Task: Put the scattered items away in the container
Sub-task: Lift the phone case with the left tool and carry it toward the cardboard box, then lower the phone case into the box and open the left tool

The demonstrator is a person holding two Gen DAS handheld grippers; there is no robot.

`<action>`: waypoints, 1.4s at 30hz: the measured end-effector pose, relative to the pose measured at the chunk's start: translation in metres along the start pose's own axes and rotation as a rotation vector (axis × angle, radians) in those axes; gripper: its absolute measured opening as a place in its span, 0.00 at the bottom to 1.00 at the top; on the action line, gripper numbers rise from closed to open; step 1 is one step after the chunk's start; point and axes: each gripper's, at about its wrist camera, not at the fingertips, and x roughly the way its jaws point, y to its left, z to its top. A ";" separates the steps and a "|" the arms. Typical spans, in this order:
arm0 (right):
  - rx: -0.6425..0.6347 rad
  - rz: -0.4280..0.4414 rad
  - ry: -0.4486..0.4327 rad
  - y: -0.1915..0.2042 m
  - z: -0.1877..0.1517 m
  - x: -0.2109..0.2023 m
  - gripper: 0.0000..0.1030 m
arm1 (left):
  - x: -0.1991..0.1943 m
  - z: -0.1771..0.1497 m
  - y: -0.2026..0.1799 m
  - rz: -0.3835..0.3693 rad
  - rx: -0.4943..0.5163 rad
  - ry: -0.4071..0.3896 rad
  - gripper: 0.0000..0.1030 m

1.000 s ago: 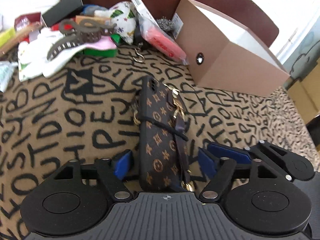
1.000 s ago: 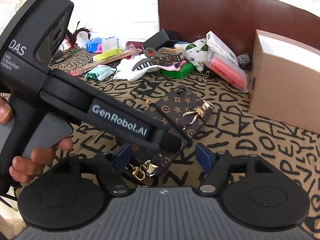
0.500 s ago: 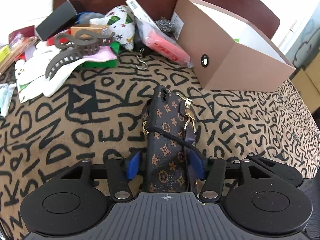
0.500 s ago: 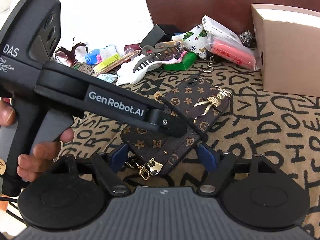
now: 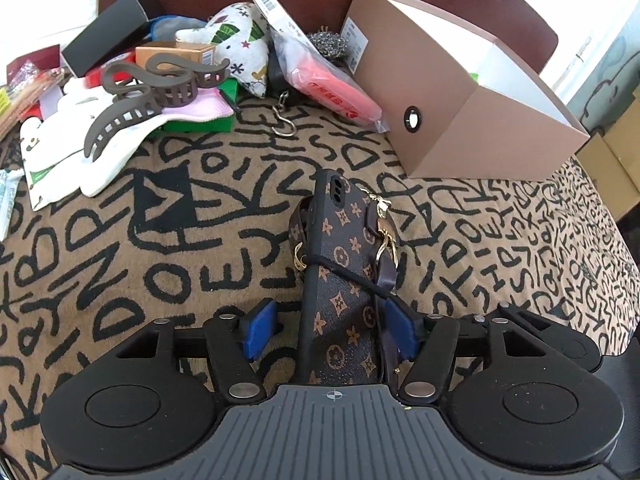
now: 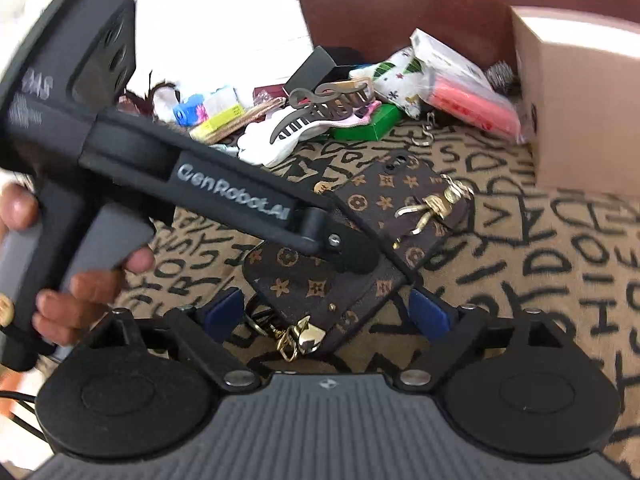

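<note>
phone case [image 6: 320,280], open right gripper [image 6: 328,316] astride
</note>
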 end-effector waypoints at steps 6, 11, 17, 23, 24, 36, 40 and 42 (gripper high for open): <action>-0.055 -0.013 -0.024 0.006 -0.001 0.007 0.85 | -0.001 0.001 0.005 -0.028 -0.002 -0.003 0.42; -0.048 0.001 -0.010 0.003 0.002 -0.001 0.72 | -0.005 0.000 -0.003 -0.007 0.023 -0.017 0.49; -0.085 0.016 -0.069 0.008 0.007 -0.014 0.54 | -0.021 0.002 -0.019 -0.014 0.060 -0.060 0.46; 0.003 0.002 -0.036 -0.001 0.002 -0.008 0.72 | -0.014 -0.001 -0.023 0.026 0.086 -0.032 0.42; 0.012 0.002 -0.032 -0.001 0.002 -0.006 0.77 | -0.012 -0.002 -0.022 0.029 0.083 -0.025 0.42; -0.005 -0.061 -0.060 -0.003 0.000 0.007 0.67 | -0.010 -0.002 -0.007 -0.025 0.028 -0.008 0.19; -0.024 -0.076 -0.075 -0.004 0.002 -0.001 0.47 | -0.019 -0.001 -0.022 -0.021 0.065 -0.040 0.18; -0.025 -0.076 -0.088 -0.005 0.006 -0.006 0.46 | -0.024 0.001 -0.030 -0.011 0.081 -0.054 0.17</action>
